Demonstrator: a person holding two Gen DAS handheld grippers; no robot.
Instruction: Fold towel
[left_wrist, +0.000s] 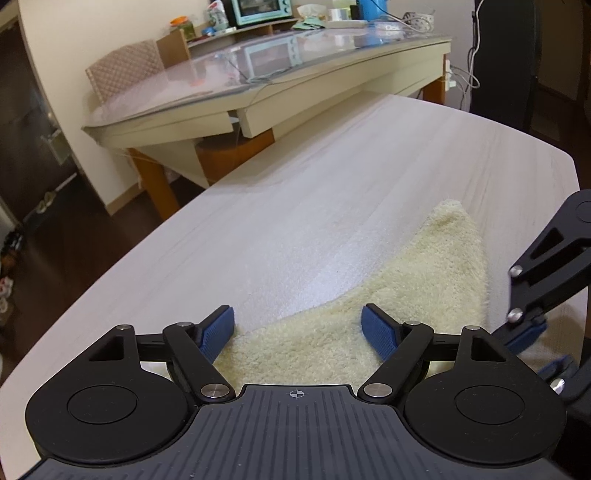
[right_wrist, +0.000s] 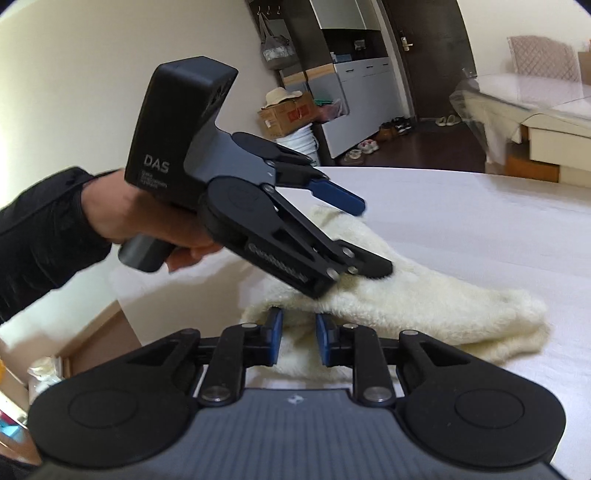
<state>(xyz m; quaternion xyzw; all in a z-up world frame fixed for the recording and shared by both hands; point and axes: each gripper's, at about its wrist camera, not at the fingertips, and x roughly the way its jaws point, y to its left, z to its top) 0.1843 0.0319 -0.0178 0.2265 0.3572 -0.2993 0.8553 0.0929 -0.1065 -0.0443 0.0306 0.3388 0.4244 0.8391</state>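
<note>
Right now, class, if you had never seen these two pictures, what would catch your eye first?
First, the fluffy cream towel, lying rumpled on the pale wood-grain table. Next, the left tool, held by a hand in a black sleeve, spread open over the towel. The right tool sits narrowly open at the towel's near edge.
</note>
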